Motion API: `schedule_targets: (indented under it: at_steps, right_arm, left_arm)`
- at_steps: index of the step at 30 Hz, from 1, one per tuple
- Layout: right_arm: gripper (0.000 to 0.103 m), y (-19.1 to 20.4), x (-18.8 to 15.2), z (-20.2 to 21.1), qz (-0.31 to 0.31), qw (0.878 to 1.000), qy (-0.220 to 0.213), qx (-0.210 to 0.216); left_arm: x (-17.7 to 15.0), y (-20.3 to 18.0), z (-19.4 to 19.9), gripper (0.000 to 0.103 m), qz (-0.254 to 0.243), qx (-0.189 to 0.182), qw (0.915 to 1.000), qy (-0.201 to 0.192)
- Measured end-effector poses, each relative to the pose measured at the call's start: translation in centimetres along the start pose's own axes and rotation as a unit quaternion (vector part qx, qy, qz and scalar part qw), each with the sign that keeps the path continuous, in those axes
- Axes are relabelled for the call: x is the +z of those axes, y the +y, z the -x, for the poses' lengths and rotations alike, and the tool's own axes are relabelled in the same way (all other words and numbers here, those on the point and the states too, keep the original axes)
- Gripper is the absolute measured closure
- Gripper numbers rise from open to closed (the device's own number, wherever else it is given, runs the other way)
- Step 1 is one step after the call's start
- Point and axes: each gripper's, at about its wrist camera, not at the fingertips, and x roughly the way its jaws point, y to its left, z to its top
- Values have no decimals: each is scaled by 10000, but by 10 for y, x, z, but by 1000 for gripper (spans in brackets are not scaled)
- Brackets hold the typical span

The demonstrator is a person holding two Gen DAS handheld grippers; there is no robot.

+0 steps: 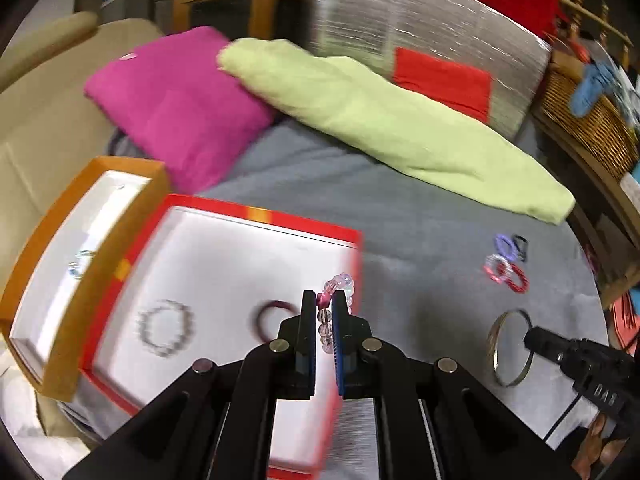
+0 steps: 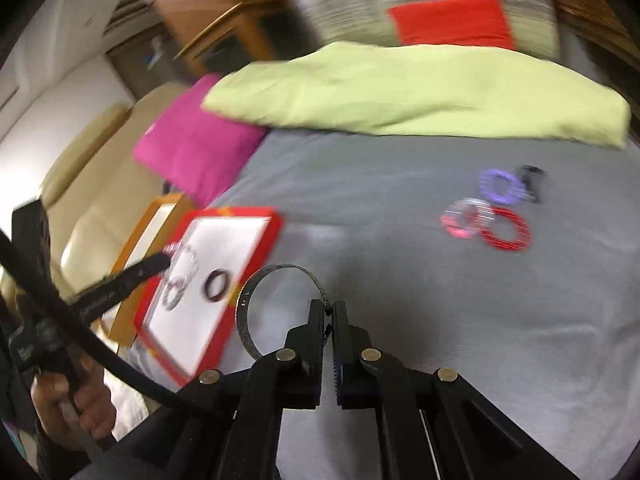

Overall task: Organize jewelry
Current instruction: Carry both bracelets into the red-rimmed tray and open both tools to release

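My left gripper (image 1: 323, 300) is shut on a pink and clear beaded bracelet (image 1: 339, 286) and holds it over the right edge of a red-rimmed white tray (image 1: 256, 216). In the tray lie a grey beaded bracelet (image 1: 166, 332) and a dark maroon ring-shaped bangle (image 1: 272, 316). My right gripper (image 2: 327, 308) is shut on the rim of a thin metal bangle (image 2: 256, 292) above the grey cloth; it also shows in the left wrist view (image 1: 510, 348). Red, pink, purple and black bracelets (image 2: 492, 216) lie on the cloth, far right.
An orange-rimmed tray (image 1: 36, 280) with a small clear bracelet (image 1: 80, 262) stands left of the red one. A magenta cushion (image 1: 176, 100) and a green cushion (image 1: 380, 120) lie behind. A wicker basket (image 1: 588, 116) is at the right edge.
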Motion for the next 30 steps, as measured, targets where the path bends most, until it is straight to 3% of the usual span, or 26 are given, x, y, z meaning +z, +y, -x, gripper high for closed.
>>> schedule_targets:
  at_steps: [5, 13, 21, 30]
  right_arm:
    - [99, 50, 10, -35, 291, 9992, 211, 170]
    - [99, 107, 7, -85, 850, 9946, 568, 168]
    - [99, 127, 1, -118, 1094, 9904, 837, 53]
    - [99, 139, -3, -147, 1254, 9860, 1103, -14]
  left_arm:
    - [4, 50, -5, 96, 296, 138, 9995, 35]
    - [7, 95, -33, 96, 532, 41, 9983, 232]
    - [17, 110, -67, 96, 527, -196, 9977, 385]
    - [11, 123, -97, 96, 630, -78, 9962, 598]
